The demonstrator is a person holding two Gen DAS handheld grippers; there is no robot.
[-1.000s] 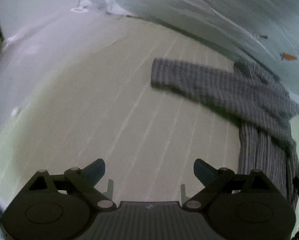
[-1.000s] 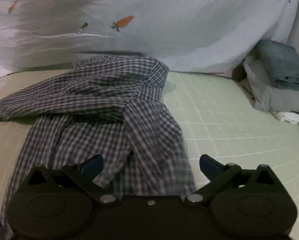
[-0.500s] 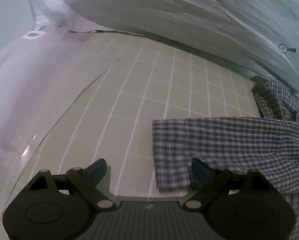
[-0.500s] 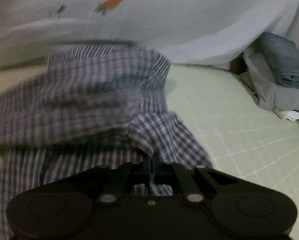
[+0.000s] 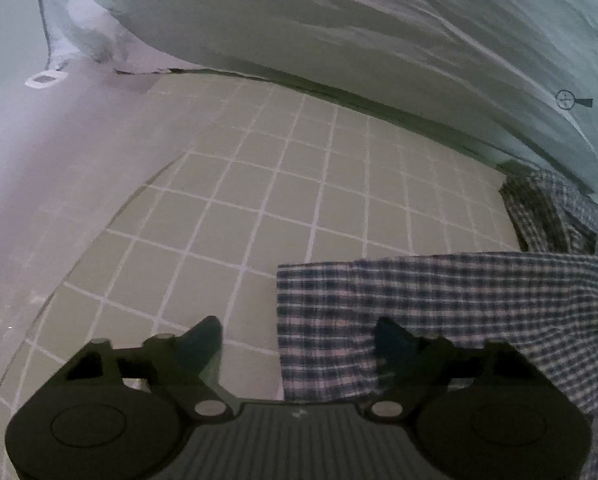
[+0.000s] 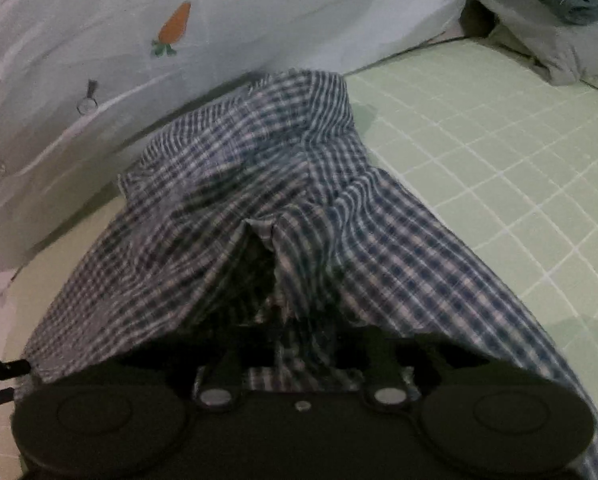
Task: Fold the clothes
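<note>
A blue and white checked shirt (image 6: 299, 200) lies on a green grid mat (image 6: 499, 152). My right gripper (image 6: 299, 344) is shut on a fold of the shirt, and the cloth drapes over the closed jaws and hides them. In the left wrist view one sleeve (image 5: 439, 304) stretches flat across the mat (image 5: 283, 184), its cuff end near the middle. My left gripper (image 5: 299, 340) is open and low over the cuff: the right finger is over the cloth, the left finger over bare mat.
A pale sheet with carrot prints (image 6: 171, 28) hangs along the back of the mat and shows in the left wrist view (image 5: 339, 32). Folded grey and blue clothes (image 6: 559, 12) are stacked at the far right. A white surface (image 5: 39, 184) borders the mat's left edge.
My right gripper shut on the shirt and the cloth rose, bunching over the jaws. My left gripper moved toward the sleeve cuff, now straddling its end, still open.
</note>
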